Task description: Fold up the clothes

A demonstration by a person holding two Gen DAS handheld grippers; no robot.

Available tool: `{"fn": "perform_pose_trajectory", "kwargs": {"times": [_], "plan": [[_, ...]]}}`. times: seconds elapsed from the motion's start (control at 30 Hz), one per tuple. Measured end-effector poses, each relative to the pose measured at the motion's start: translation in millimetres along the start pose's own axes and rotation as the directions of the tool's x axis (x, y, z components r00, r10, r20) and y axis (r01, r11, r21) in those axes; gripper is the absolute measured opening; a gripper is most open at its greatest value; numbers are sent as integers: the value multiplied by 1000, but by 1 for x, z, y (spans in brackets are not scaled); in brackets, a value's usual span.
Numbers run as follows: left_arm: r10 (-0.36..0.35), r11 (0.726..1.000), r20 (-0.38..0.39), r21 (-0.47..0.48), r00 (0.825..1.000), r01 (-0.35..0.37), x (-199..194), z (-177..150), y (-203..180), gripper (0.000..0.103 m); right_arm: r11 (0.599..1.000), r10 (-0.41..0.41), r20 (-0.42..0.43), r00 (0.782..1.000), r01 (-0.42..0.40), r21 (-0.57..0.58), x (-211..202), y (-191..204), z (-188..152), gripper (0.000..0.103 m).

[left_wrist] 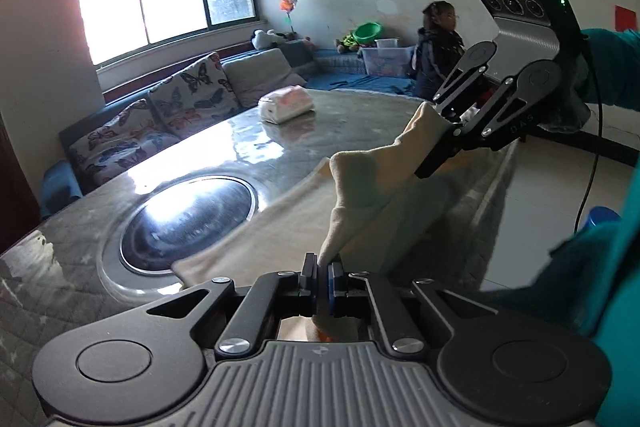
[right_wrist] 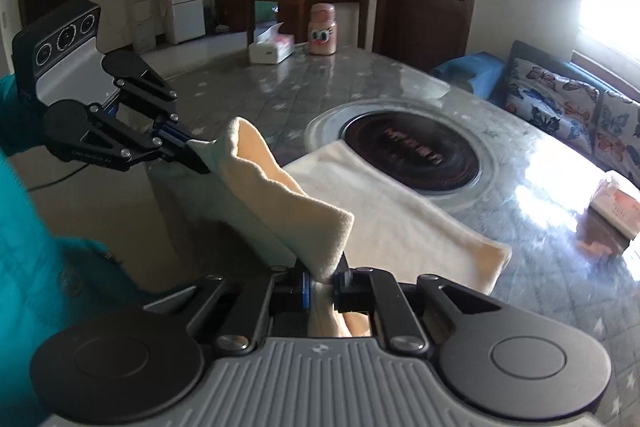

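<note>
Both grippers pinch the cream cloth (right_wrist: 280,195) above the table (right_wrist: 520,155): left gripper (left_wrist: 323,281) and right gripper (right_wrist: 324,281) each clamp one lifted corner.

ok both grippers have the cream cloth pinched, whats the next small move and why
Probably carry both corners forward over the far end. The left gripper and right gripper each clamp the near edge of the cream cloth, raised, while its far half lies flat on the table.

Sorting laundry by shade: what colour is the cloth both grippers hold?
Cream, pale yellowish cloth; clearest in the right wrist view.
</note>
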State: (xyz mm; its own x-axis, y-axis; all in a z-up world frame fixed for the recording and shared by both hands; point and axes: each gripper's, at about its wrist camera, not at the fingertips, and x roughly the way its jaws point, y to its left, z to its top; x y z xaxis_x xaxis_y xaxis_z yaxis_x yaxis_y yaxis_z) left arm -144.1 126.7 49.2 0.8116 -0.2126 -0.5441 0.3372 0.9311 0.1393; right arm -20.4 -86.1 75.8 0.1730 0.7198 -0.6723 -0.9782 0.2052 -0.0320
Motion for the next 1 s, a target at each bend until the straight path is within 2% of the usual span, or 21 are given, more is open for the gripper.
{"fn": "perform_pose_trajectory", "kwargs": {"times": [0.33, 0.5, 0.57, 0.63, 0.67, 0.8, 1.0], "plan": [[51, 996, -37, -73, 998, -54, 68, 16, 72, 6, 1000, -24, -41, 999, 24, 11, 65, -61, 38, 9], [100, 986, -114, -125, 988, -114, 117, 8, 100, 6, 996, -43, -77, 996, 48, 70, 117, -92, 43, 10], [106, 978, -142, -164, 984, -129, 132, 1, 107, 7, 992, -75, -82, 994, 83, 95, 136, -97, 36, 18], [111, 971, -160, -191, 981, -141, 142, -7, 112, 7, 986, -80, -81, 993, 91, 137, 150, -104, 27, 19], [114, 969, -164, -200, 980, -147, 145, -9, 113, 7, 981, -90, -73, 993, 101, 163, 154, -107, 23, 24], [131, 962, -164, -216, 978, -165, 147, -12, 112, 9, 968, -138, -34, 990, 142, 206, 152, -110, 9, 39], [161, 951, -171, -235, 972, -199, 149, -10, 118, 17, 946, -211, -2, 978, 204, 251, 126, -111, -2, 41]]}}
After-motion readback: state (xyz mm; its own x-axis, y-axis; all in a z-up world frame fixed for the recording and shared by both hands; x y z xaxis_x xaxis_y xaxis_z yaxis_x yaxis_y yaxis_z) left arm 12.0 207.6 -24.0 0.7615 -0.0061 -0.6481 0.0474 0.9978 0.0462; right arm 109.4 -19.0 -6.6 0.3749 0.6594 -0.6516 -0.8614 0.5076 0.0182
